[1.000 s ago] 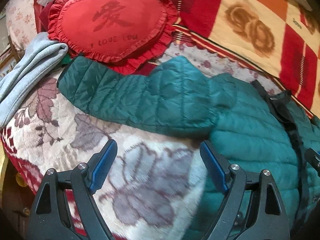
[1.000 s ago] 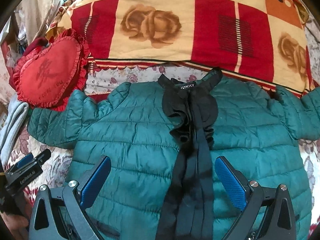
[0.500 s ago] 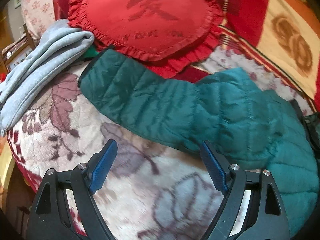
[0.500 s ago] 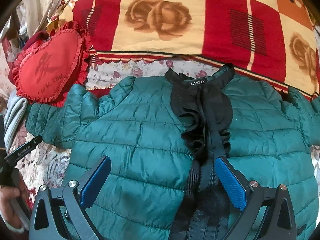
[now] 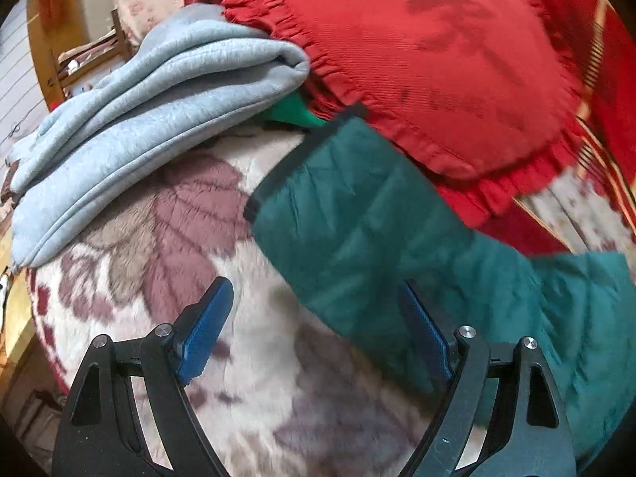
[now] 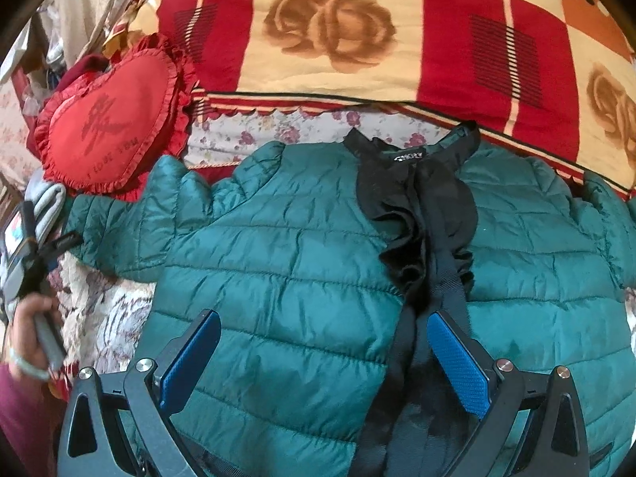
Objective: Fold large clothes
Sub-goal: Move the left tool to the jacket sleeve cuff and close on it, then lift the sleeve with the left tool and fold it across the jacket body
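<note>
A dark green quilted jacket (image 6: 278,262) lies front up on the bed, with a black ruffled placket (image 6: 421,230) down its middle and both sleeves spread out. Its left sleeve (image 5: 357,214) reaches toward the red heart cushion, ending in a black-edged cuff (image 5: 294,159). My left gripper (image 5: 314,318) is open and empty, low over the bedspread just short of that sleeve. It also shows at the left edge of the right wrist view (image 6: 43,246). My right gripper (image 6: 322,342) is open and empty above the jacket's lower front.
A red heart cushion (image 5: 437,59) lies against the sleeve's cuff end. A folded grey garment (image 5: 139,111) sits left of it, over something bright green (image 5: 294,113). A red and cream rose blanket (image 6: 357,39) lies behind the jacket. The floral bedspread (image 5: 159,246) drops off at the left.
My left gripper has moved left and forward along the sleeve toward its cuff, which now looks much nearer. My right gripper has crept forward over the jacket. Both stay open.
</note>
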`<state>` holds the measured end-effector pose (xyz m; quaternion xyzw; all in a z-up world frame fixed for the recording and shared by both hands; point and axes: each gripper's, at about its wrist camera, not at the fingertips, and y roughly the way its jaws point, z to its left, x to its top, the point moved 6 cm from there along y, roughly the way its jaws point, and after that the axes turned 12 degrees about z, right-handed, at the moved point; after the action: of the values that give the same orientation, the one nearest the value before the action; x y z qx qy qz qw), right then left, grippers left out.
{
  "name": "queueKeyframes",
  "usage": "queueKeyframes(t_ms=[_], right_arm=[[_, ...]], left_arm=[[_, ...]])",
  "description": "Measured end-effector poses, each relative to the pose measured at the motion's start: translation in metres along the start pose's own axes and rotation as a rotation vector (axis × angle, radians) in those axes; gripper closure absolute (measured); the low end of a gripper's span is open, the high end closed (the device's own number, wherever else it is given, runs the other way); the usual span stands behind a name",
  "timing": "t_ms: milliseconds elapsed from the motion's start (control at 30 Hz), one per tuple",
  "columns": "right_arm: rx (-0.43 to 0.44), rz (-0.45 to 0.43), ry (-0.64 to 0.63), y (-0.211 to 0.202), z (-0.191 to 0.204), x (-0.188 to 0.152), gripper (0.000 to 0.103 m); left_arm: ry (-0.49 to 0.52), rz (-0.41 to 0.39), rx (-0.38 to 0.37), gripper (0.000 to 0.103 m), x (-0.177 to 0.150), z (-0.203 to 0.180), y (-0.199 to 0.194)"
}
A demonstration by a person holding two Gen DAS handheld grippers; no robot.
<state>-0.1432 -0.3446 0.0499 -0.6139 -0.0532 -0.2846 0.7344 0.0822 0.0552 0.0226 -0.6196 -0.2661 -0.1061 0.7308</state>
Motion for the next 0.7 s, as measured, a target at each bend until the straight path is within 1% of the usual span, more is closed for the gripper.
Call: queueKeyframes(t_ms=[100, 167, 233, 267, 300, 367, 400, 433, 467, 500, 533, 567, 633, 700], right_arm=[[0.002, 0.008, -0.023, -0.001, 0.006, -0.003, 0.000], [0.008, 0.012, -0.034, -0.001, 0.008, -0.005, 0.000], [0.009, 0.013, -0.041, -0.002, 0.010, -0.005, 0.000], [0.009, 0.013, -0.044, -0.002, 0.010, -0.006, 0.000], [0.011, 0.015, -0.044, -0.002, 0.010, -0.007, 0.000], [0.013, 0.018, -0.041, -0.001, 0.010, -0.008, 0.000], [0.015, 0.022, -0.038, -0.001, 0.010, -0.009, 0.000], [0.016, 0.026, -0.036, 0.000, 0.010, -0.009, 0.000], [0.017, 0.029, -0.035, 0.000, 0.010, -0.010, 0.000], [0.018, 0.032, -0.034, 0.000, 0.010, -0.010, 0.000], [0.018, 0.033, -0.033, 0.000, 0.010, -0.011, 0.000], [0.016, 0.032, -0.032, -0.001, 0.009, -0.011, 0.000], [0.013, 0.026, -0.028, -0.003, 0.007, -0.011, 0.000], [0.010, 0.018, -0.021, -0.005, 0.003, -0.011, 0.000]], left_arm=[[-0.018, 0.013, 0.016, 0.018, 0.010, 0.004, 0.016], [-0.025, 0.028, 0.005, 0.018, 0.014, 0.005, 0.025], [-0.027, 0.019, 0.005, 0.019, 0.017, 0.006, 0.027], [-0.022, 0.007, 0.003, 0.022, 0.018, 0.006, 0.027], [-0.013, -0.002, -0.003, 0.027, 0.019, 0.005, 0.026], [0.005, 0.000, -0.010, 0.035, 0.023, 0.002, 0.029], [0.006, -0.002, -0.010, 0.041, 0.024, 0.002, 0.030], [0.005, -0.005, -0.016, 0.045, 0.026, 0.002, 0.030], [0.005, -0.004, -0.023, 0.053, 0.027, 0.001, 0.031], [0.004, 0.001, -0.032, 0.065, 0.028, 0.002, 0.032], [0.002, 0.009, -0.040, 0.074, 0.031, -0.001, 0.035], [-0.004, 0.019, -0.055, 0.085, 0.032, -0.001, 0.035], [-0.015, 0.026, -0.098, 0.088, 0.033, 0.001, 0.032], [-0.012, 0.013, -0.129, 0.090, 0.031, 0.005, 0.021]])
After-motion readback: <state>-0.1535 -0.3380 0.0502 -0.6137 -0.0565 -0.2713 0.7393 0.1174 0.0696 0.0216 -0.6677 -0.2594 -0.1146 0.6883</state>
